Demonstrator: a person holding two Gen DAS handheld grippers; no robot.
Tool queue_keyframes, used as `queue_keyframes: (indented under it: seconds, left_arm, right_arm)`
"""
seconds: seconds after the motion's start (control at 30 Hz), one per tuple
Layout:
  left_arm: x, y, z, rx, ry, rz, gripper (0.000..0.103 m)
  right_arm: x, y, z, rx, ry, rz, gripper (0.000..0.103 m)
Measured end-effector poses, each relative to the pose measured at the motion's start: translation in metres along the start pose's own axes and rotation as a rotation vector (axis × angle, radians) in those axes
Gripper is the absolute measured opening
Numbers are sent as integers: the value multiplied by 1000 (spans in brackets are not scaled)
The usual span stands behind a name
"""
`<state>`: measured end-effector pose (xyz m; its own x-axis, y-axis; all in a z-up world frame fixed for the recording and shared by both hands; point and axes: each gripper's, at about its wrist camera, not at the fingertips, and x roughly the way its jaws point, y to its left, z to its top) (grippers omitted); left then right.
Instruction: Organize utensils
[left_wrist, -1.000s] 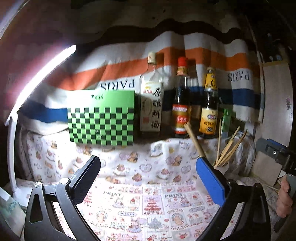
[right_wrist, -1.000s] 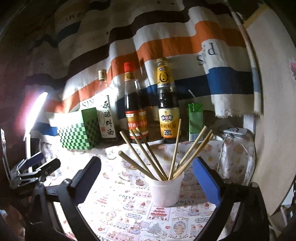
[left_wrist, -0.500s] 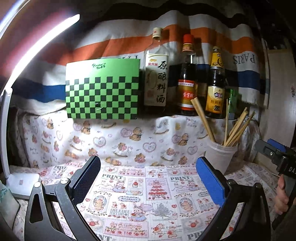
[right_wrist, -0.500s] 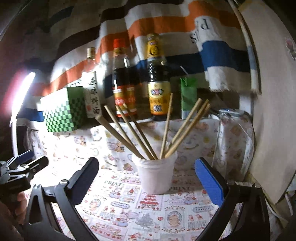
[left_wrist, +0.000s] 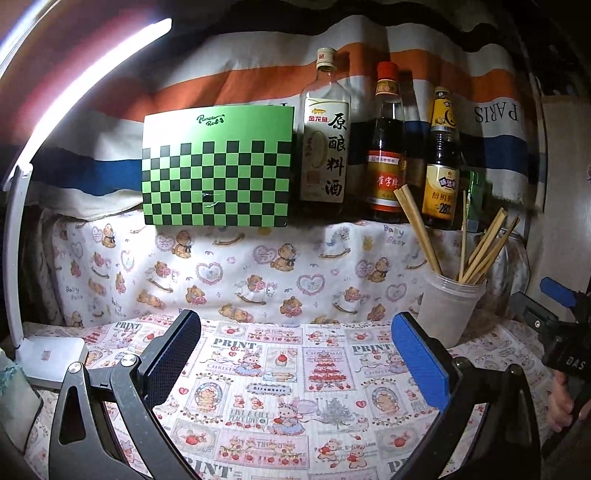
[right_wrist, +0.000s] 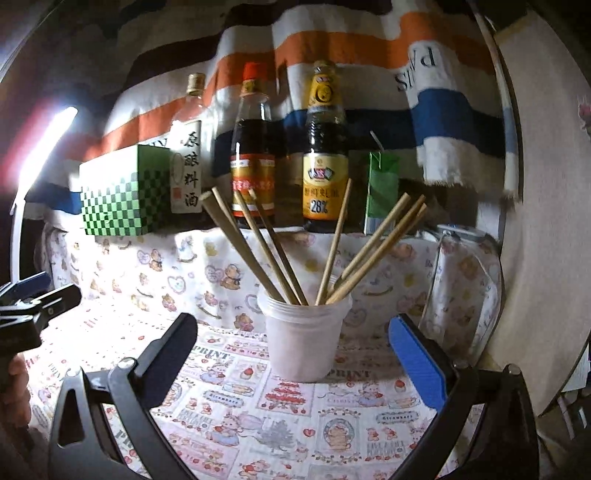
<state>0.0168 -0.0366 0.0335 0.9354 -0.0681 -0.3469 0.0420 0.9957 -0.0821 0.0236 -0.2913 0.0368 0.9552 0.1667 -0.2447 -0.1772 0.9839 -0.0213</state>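
Chopsticks stand fanned in a white cup on the printed cloth, centred just beyond the right gripper, whose jaws are wide apart. The left gripper, also spread and empty, has the cup far right; bottles line the back.

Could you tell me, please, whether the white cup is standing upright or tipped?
Upright: the cup sits flat on the tablecloth, chopsticks fanning from its open top.

The chopsticks look like pale matt wood, standing in a cup of cloudy, smooth plastic. The tablecloth is soft printed cotton-like cloth (faintly ribbed weave). Three bottles are glossy glass with paper labels.
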Motion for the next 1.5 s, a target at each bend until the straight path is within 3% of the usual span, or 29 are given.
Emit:
queue_keyframes:
  seconds: [0.23, 0.57, 1.5]
  left_arm:
    - [3, -2, -3, 13, 8, 16, 102]
    - [4, -9, -3, 52, 4, 90, 102]
    - [5, -8, -4, 49, 6, 81, 103]
  right_arm:
    - [-2, 5, 0, -17, -7, 16, 103]
    - [12, -7, -4, 45, 65, 12, 103]
    - [10, -3, -4, 21, 59, 1, 103]
